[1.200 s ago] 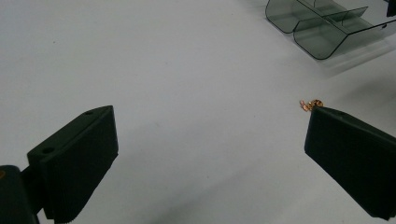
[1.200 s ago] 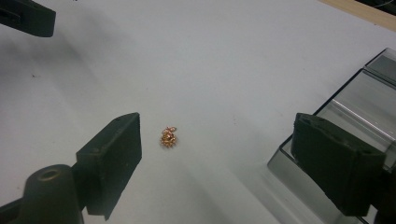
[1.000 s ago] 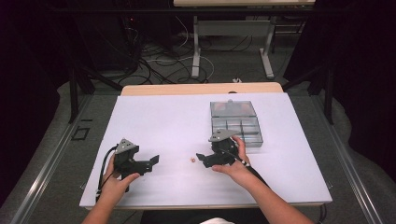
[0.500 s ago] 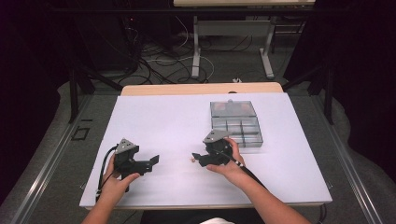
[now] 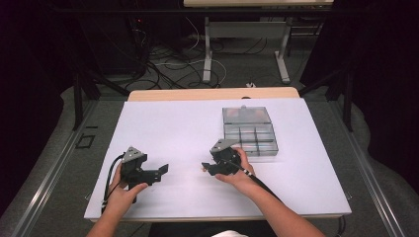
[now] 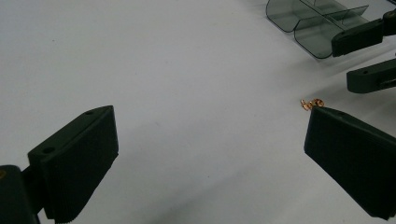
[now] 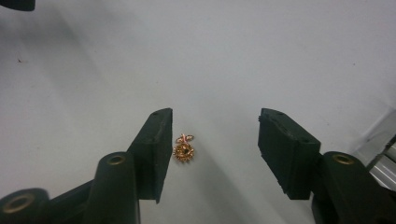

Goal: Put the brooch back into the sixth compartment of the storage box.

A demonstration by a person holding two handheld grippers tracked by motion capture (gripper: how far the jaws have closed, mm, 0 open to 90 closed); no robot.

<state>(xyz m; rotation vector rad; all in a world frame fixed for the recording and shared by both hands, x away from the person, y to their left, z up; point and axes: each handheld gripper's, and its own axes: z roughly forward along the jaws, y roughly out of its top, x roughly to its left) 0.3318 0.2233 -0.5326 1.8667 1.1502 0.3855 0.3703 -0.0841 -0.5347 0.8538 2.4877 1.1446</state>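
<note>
While right gripper point(image 5: 207, 167) hangs low over white table point(image 5: 163, 123), small gold charm point(image 7: 183, 150) lies flat on table between its jaws, just beside one jaw, well short of other. Jaws spread, nothing gripped. Left gripper point(image 5: 160, 172) sits well apart to left, jaws wide, empty; charm point(image 6: 312, 103) lies just past one of its jaws. Clear compartment box point(image 5: 249, 130), lid open, sits behind right hand point(image 5: 242, 173).
</note>
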